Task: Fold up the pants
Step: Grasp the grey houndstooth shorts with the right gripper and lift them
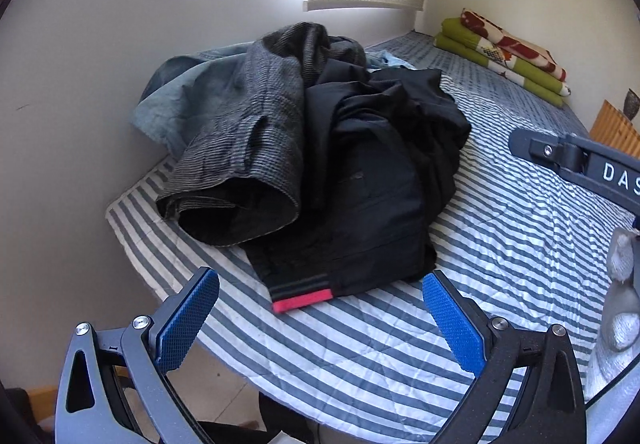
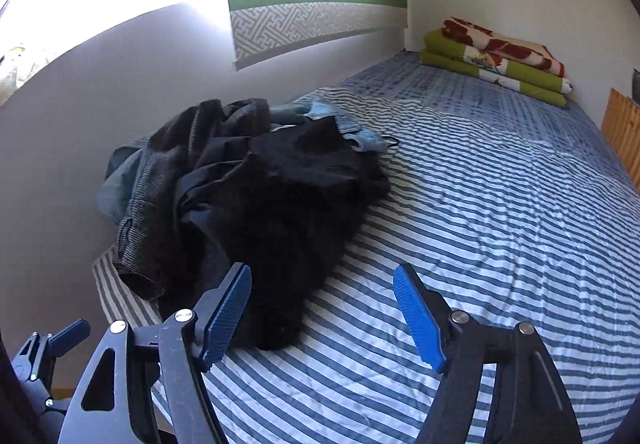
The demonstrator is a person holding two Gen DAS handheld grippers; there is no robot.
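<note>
1. Left wrist view. We see the black pants (image 1: 372, 180) crumpled in a heap on the striped bedspread (image 1: 520, 244), near the bed's corner by the wall. Their fabric is smooth and matte; a waistband end with a red band (image 1: 302, 298) lies nearest the camera.
2. Beside the black pants, toward the wall, a grey ribbed corduroy garment (image 1: 248, 148) shows one open tubular cuff; pale blue denim (image 1: 180, 100) lies behind it.
3. The left gripper (image 1: 320, 308) hangs just before the black pants, its blue textured pads (image 1: 188, 320) spread apart with nothing between them.
4. Far beyond the black pants, folded green floral blankets (image 1: 504, 52) sit by the wall.
5. Right wrist view. We see the black pants (image 2: 280, 204) as a dark, soft mound, the corduroy (image 2: 160, 184) on their wall side.
6. The right gripper (image 2: 322, 312) stands at the near edge of the black pants, jaws parted, grasping nothing; its left pad (image 2: 226, 318) overlaps the cloth in view, but we cannot tell whether it touches.
</note>
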